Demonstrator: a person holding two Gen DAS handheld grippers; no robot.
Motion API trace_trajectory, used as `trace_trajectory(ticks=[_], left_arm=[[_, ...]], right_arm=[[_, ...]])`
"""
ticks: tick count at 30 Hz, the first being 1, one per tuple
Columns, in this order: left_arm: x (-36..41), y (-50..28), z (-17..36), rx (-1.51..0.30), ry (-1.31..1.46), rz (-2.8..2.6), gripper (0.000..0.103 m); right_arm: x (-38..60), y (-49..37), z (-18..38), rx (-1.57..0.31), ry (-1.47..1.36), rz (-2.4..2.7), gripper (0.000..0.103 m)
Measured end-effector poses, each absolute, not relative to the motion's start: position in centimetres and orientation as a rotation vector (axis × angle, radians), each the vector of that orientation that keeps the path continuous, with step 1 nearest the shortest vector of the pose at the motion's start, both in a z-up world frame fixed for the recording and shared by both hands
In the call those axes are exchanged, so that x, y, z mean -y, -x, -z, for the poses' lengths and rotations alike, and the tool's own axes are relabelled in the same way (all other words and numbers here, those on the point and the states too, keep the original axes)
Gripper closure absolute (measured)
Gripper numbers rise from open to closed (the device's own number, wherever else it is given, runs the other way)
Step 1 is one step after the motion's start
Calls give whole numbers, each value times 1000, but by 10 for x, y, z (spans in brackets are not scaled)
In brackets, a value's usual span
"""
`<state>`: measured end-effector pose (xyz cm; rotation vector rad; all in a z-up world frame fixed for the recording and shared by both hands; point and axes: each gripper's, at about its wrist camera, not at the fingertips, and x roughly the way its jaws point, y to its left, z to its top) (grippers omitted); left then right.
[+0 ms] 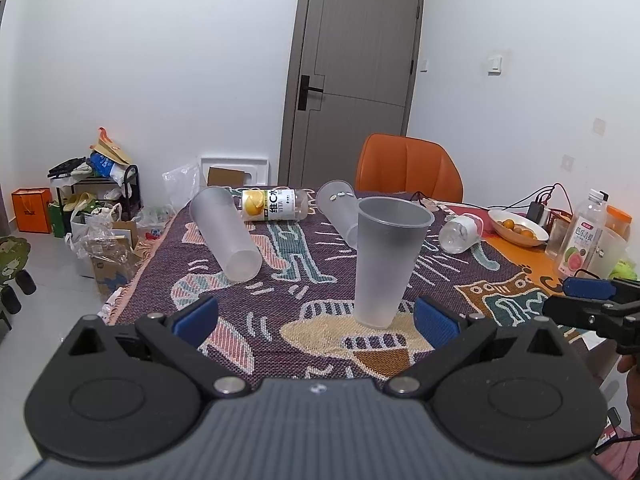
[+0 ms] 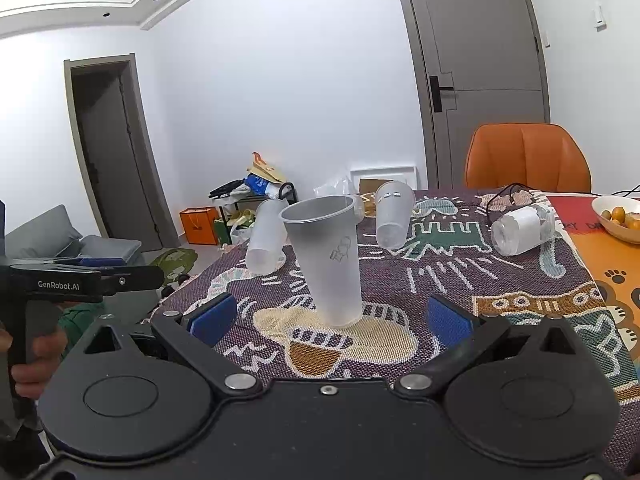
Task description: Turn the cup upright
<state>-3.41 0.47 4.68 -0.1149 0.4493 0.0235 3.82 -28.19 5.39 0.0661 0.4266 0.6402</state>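
1. Left wrist view: frosted cup upright on the patterned cloth covering the bench, mouth up, nothing visible inside.
2. Farther back, two more frosted cups lying on their sides, with a yellow-labelled bottle lying between them.
3. At right, a small clear bottle on its side, a white bowl holding small orange fruit, a standing juice bottle.
4. Left hand-held gripper low before the upright cup, blue pads spread wide, gripping nothing.
5. Right wrist view: same cup standing just ahead, clear of both pads.
6. Right hand-held gripper spread wide too, holding nothing; left one level at the left edge, a hand round its handle.
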Motion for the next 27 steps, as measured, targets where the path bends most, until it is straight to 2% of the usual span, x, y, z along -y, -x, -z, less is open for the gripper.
trace_trajectory(ticks=[27], left_arm=[[-7, 35, -45, -448, 121, -23, 0]], right_arm=[[281, -39, -52, -435, -65, -641, 0]])
